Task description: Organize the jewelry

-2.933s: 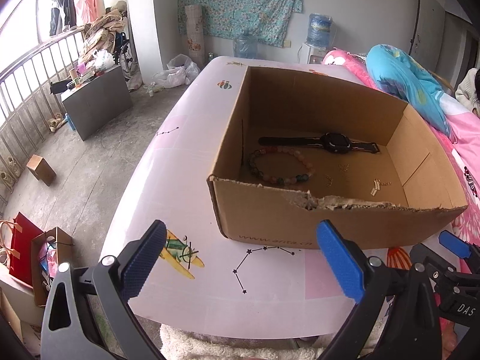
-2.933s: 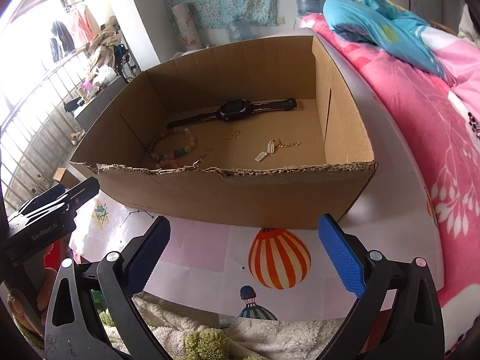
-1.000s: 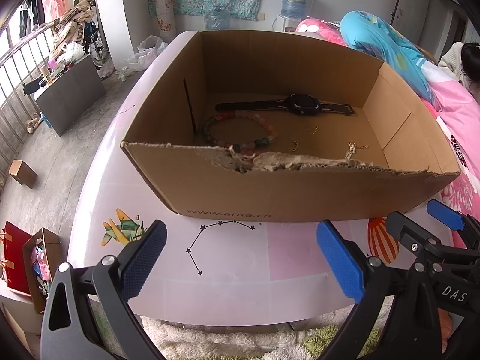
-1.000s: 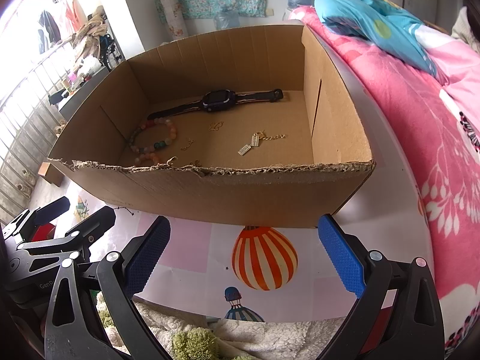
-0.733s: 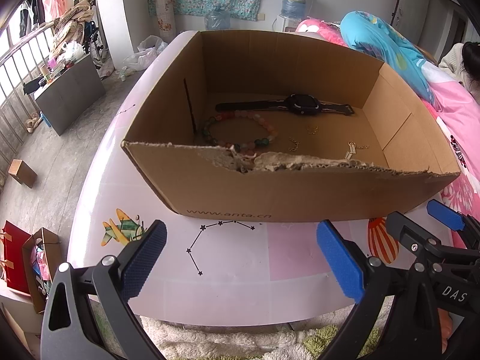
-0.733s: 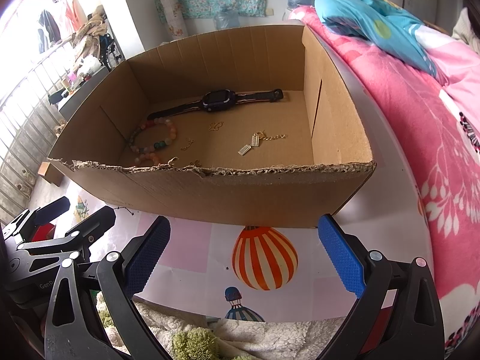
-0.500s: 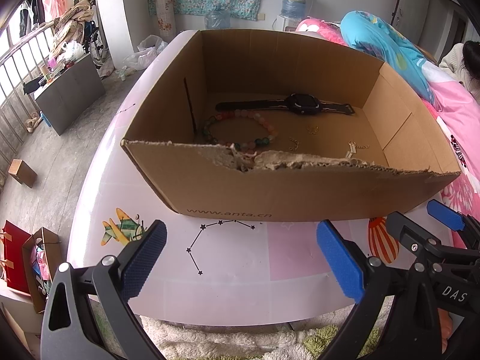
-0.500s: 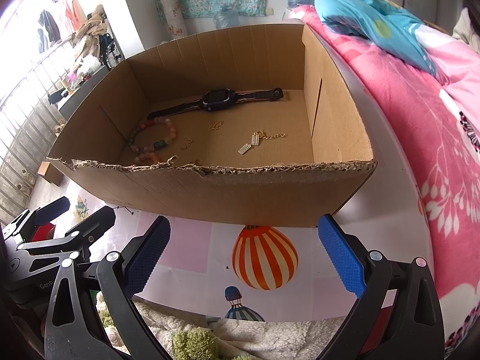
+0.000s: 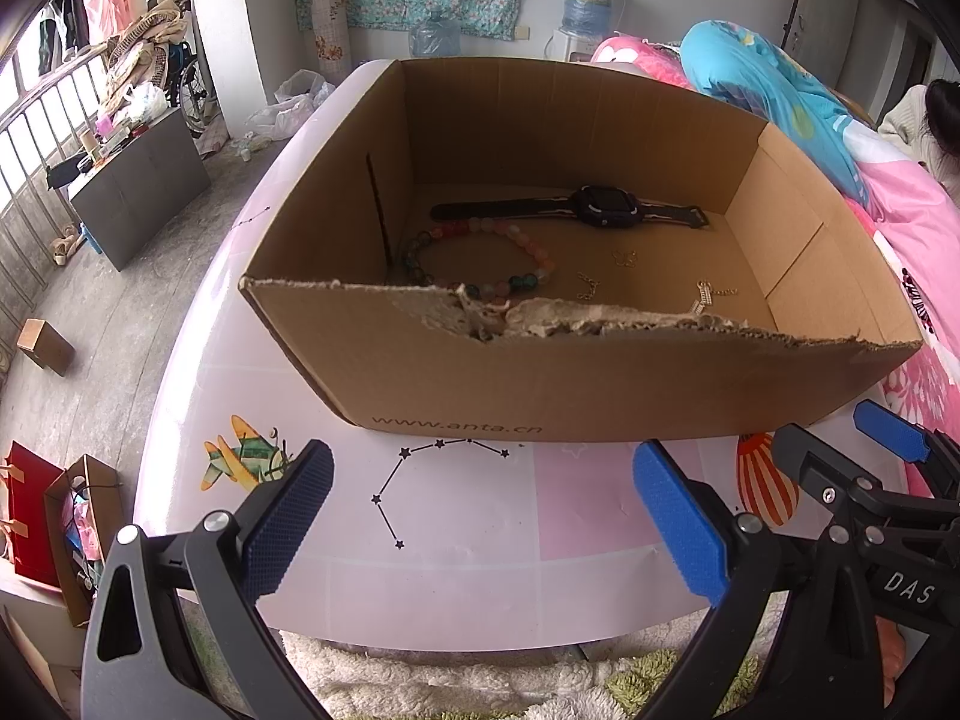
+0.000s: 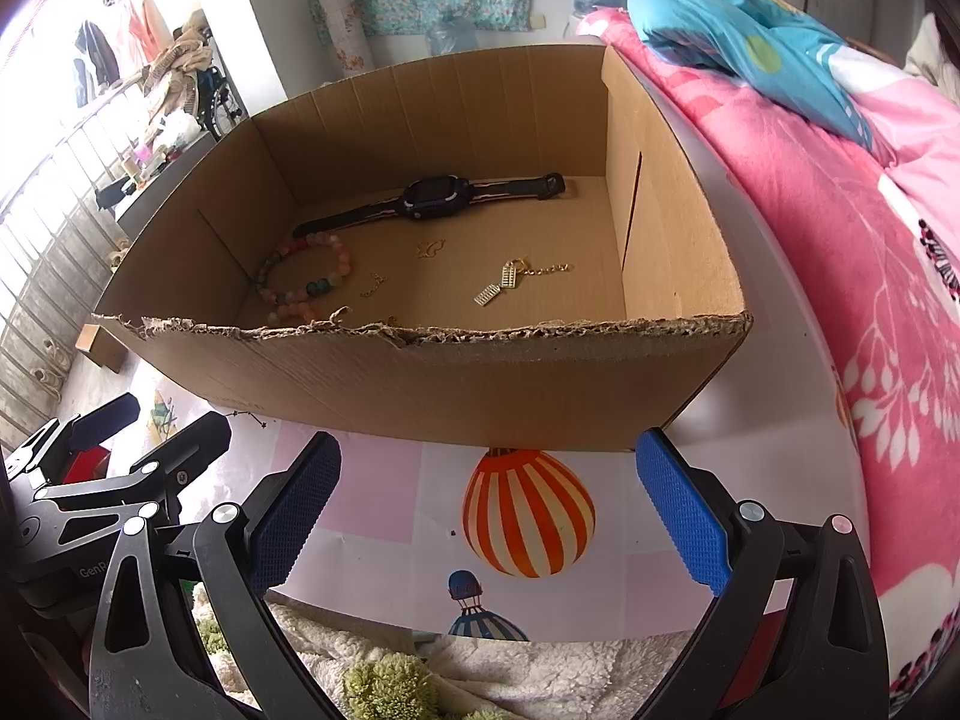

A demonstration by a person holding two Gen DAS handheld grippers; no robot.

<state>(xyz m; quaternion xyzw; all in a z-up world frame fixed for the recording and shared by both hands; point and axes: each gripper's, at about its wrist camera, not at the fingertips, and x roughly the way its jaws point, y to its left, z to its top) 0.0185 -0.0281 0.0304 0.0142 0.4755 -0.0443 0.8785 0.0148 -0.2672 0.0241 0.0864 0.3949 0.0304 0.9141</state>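
Note:
An open cardboard box (image 9: 540, 384) (image 10: 456, 384) with a torn front rim stands on a pink patterned table (image 9: 480, 534). On its floor lie a black watch (image 9: 600, 207) (image 10: 435, 198), a coloured bead bracelet (image 9: 480, 258) (image 10: 306, 285), and small gold pieces, among them a chain with two charms (image 10: 510, 279) (image 9: 705, 294). My left gripper (image 9: 480, 516) hangs open in front of the box, nothing between its blue pads. My right gripper (image 10: 489, 516) is open too, held before the box's right part; it also shows at the left wrist view's right edge (image 9: 864, 480).
A pink bed cover (image 10: 852, 240) with a blue pillow (image 10: 738, 42) runs along the right. A fluffy rug (image 10: 480, 678) lies under the near table edge. To the left are a grey floor, a grey cabinet (image 9: 138, 192), a railing, and paper bags (image 9: 54, 534).
Since 2.9 s ago both views have closed in on the box and the left gripper has shifted rightward. Over the last second nothing has moved; both grippers stay open.

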